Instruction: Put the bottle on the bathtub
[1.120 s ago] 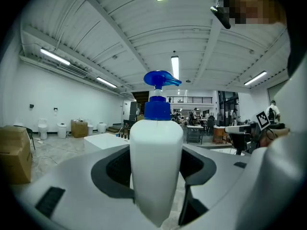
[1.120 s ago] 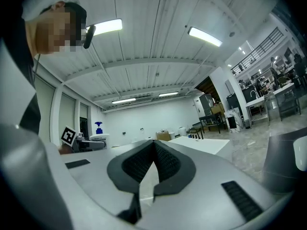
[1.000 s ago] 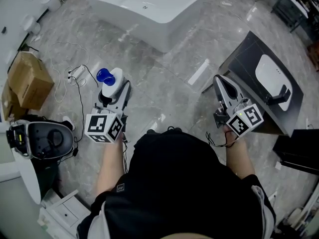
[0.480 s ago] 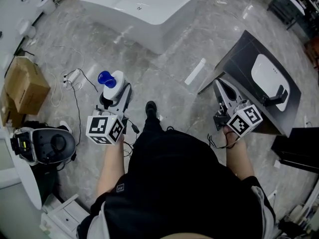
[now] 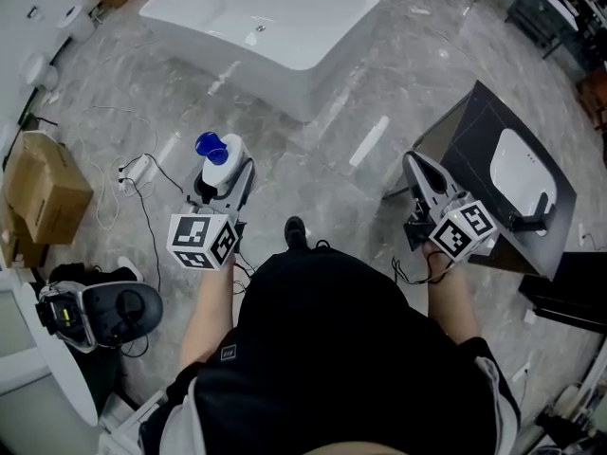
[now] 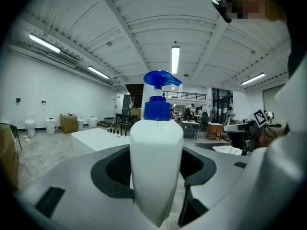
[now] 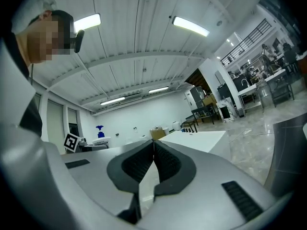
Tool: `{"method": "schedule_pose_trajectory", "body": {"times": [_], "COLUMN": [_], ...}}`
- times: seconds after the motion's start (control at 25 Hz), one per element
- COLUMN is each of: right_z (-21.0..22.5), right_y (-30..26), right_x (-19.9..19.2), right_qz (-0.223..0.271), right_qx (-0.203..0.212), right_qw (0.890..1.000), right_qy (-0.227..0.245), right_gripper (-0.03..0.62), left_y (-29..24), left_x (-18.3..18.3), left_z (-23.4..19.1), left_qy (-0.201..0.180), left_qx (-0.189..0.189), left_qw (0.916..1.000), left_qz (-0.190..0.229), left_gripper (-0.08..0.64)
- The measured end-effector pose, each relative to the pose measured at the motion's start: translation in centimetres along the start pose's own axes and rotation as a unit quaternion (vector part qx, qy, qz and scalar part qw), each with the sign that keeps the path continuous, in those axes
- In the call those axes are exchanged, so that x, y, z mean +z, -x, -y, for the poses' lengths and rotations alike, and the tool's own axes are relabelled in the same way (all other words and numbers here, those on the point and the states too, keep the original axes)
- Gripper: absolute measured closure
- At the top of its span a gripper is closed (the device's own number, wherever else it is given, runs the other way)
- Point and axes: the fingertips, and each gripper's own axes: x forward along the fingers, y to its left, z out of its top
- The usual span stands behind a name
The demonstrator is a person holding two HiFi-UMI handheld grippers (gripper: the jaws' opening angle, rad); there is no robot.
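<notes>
head view: from above, steeply down, floor (image 5: 322,131) near, bathtub (image 5: 261,27) far | left gripper (image 6: 157,152) view: low, level along jaws, close on them, toward bathtub | right gripper (image 7: 153,150) view: likewise | shared: bathtub, all three

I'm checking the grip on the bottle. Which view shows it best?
The left gripper view: the bottle fills the frame, upright between the tongs' pads. The head view shows its blue pump and shoulders from above; the right gripper view, only a distant glimpse.
</notes>
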Motion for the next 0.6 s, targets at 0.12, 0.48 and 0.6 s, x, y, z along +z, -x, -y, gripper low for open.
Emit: {"method": "schedule_pose_trajectory", "body": {"times": [0.12, 0.48, 0.6], "right_z": [0.2, -2.0, -1.9], "right_y": [-4.2, -13.6, -14.8], "right_x": [0.5, 1.4, 1.0], "right_qz": [0.008, 0.01, -0.003], "right_qx": [0.0, 0.002, 0.0], "right_qw": [1.0, 1.0, 1.0], "right_qy": [-0.009, -0.008, -0.005], "right_gripper": [0.563, 0.563, 0.563], "left_y": [-2.6, -6.7, -7.9], "left_x": [1.1, 1.5, 1.2], "left_z": [-2.9, -9.3, -10.6], "left_qy": [-0.008, -0.011, 0.009], "left_qx": [-0.013, -0.055, -0.055], "left_qw": [0.9999, 0.9983, 0.9983], "left_qz": [0.0, -0.016, -0.017], "left_gripper": [0.288, 0.288, 0.288]}}
